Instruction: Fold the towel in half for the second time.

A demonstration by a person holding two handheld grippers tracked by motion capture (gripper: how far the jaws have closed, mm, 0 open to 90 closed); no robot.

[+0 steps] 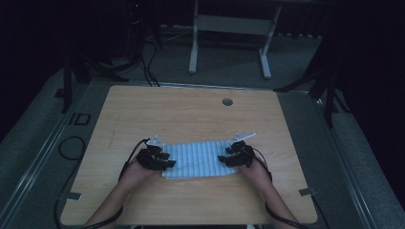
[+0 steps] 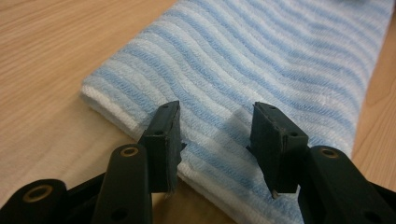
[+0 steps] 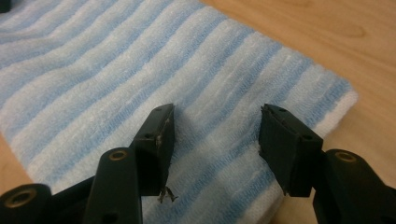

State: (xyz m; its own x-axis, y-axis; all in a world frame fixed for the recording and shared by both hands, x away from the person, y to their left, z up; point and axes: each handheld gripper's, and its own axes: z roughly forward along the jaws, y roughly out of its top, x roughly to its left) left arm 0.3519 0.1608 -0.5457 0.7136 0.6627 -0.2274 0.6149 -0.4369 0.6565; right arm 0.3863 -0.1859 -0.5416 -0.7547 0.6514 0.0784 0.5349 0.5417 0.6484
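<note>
A folded towel (image 1: 198, 159) with blue and white stripes lies flat on the wooden table (image 1: 191, 114), near its front edge. My left gripper (image 1: 168, 160) is at the towel's left end, open, its jaws standing over the near corner of the towel (image 2: 261, 70). My right gripper (image 1: 223, 159) is at the towel's right end, open too, with its jaws spread above the towel (image 3: 140, 74) close to the edge. In the gripper views my left gripper (image 2: 215, 135) and my right gripper (image 3: 215, 135) hold nothing between their jaws.
A round cable hole (image 1: 227, 101) sits in the table's far part. Cables (image 1: 71, 143) trail off the left side onto the floor. A white desk frame (image 1: 229, 38) stands behind the table in a dark room.
</note>
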